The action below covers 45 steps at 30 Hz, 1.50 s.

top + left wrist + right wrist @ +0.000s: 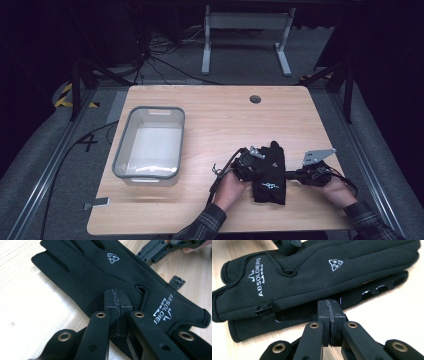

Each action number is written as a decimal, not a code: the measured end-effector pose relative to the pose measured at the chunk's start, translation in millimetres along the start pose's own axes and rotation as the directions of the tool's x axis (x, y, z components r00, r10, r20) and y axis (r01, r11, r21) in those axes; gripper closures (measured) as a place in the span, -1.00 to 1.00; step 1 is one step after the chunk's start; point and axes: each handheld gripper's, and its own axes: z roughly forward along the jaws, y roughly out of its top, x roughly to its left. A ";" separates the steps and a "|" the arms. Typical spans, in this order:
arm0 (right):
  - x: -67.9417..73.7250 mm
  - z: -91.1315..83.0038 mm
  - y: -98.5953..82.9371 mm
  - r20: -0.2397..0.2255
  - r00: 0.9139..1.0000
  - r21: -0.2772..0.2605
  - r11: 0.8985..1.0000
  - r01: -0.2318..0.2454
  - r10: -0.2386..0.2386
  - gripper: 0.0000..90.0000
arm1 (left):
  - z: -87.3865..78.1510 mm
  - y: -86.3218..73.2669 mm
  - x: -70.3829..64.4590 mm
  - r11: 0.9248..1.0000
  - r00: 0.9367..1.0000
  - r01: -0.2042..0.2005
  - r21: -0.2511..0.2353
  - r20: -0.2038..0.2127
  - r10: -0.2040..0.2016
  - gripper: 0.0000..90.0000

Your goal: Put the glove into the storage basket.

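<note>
A light wooden table (210,120) is seen in a dark room. Black gloves (270,175) lie stacked near its front right corner. They look soft, light and floppy. The left gripper (117,305) and the right gripper (330,312) are pressed together, seemingly empty, at the gloves' edges. The cuff could best be pinched.

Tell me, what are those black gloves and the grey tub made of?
The gloves look like soft matte stretch fabric, perhaps fleece or neoprene: stitched seams, printed white logos. The tub looks like moulded plastic, cloudy see-through walls under a grey rim.
</note>
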 end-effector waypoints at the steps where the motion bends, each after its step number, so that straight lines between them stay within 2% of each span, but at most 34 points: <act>1: 0.7 0.6 0.0 -0.006 1.000 0.000 1.000 0.003 -0.003 1.00 | -0.9 -0.2 1.3 1.000 1.000 0.001 0.001 -0.003 -0.001 0.99; 5: 4.8 3.9 1.3 -0.039 0.999 -0.006 1.000 0.009 -0.009 1.00 | -4.7 -1.3 6.6 1.000 1.000 0.011 0.005 -0.011 -0.011 0.99; 10: 17.1 12.0 8.4 -0.049 0.998 -0.005 0.999 0.044 -0.044 1.00 | -8.8 -2.3 13.6 1.000 0.999 0.015 0.015 -0.030 -0.015 1.00; 13: 20.4 15.6 10.6 -0.071 0.996 -0.012 0.999 0.045 -0.046 1.00 | -10.9 -2.9 16.3 1.000 0.999 0.022 0.017 -0.034 -0.021 1.00; 16: 25.1 18.8 15.8 -0.064 0.996 -0.014 0.998 0.061 -0.062 1.00 | -13.3 -3.8 20.6 1.000 0.999 0.021 0.023 -0.044 -0.020 1.00; 23: 38.1 32.3 25.3 -0.096 0.990 -0.018 0.995 0.100 -0.102 1.00 | -20.9 -4.0 29.4 0.999 0.998 0.022 0.037 -0.061 -0.019 1.00; 26: 40.8 36.3 26.4 -0.122 0.987 -0.028 0.994 0.102 -0.105 1.00 | -22.7 -3.9 32.5 0.999 0.998 0.017 0.040 -0.056 -0.015 1.00; 31: 37.8 29.3 25.3 -0.092 0.990 -0.034 0.994 0.105 -0.108 0.99 | -25.1 -3.6 32.7 0.999 0.998 0.011 0.040 -0.061 -0.009 0.99; 33: 35.3 22.0 23.4 -0.076 0.992 -0.046 0.994 0.097 -0.100 0.91 | -28.3 -3.2 32.7 1.000 0.998 0.012 0.025 -0.057 -0.011 0.99; 36: 32.0 15.9 20.1 -0.063 0.994 -0.055 0.995 0.083 -0.086 0.84 | -31.1 -2.8 33.0 1.000 0.999 0.016 0.016 -0.047 -0.015 0.89; 40: 21.2 -0.7 7.2 -0.004 0.999 -0.068 0.997 0.047 -0.047 0.56 | -33.4 -1.4 31.0 1.000 0.998 0.014 -0.014 -0.055 -0.015 0.42; 41: 19.4 -3.6 5.5 0.006 0.999 -0.069 0.997 0.038 -0.038 0.50 | -32.3 -0.1 30.3 1.000 0.998 0.013 -0.019 -0.069 -0.014 0.32; 42: 15.7 -8.1 3.1 0.035 0.999 -0.065 0.997 0.030 -0.028 0.36 | -30.7 1.5 30.2 1.000 0.998 0.015 -0.008 -0.068 -0.015 0.16; 43: 15.7 -8.1 3.1 0.035 0.999 -0.065 0.997 0.030 -0.028 0.36 | -30.7 1.5 30.2 1.000 0.998 0.015 -0.008 -0.068 -0.015 0.03; 44: 13.8 -10.5 1.0 0.053 0.998 -0.070 0.997 0.026 -0.022 0.21 | -28.4 3.8 30.1 1.000 0.997 0.011 -0.001 -0.072 -0.011 0.03; 45: 10.4 -12.5 -2.7 0.066 0.998 -0.075 0.997 0.007 -0.002 0.10 | -27.0 5.2 29.6 1.000 0.998 0.013 -0.001 -0.069 -0.013 -0.08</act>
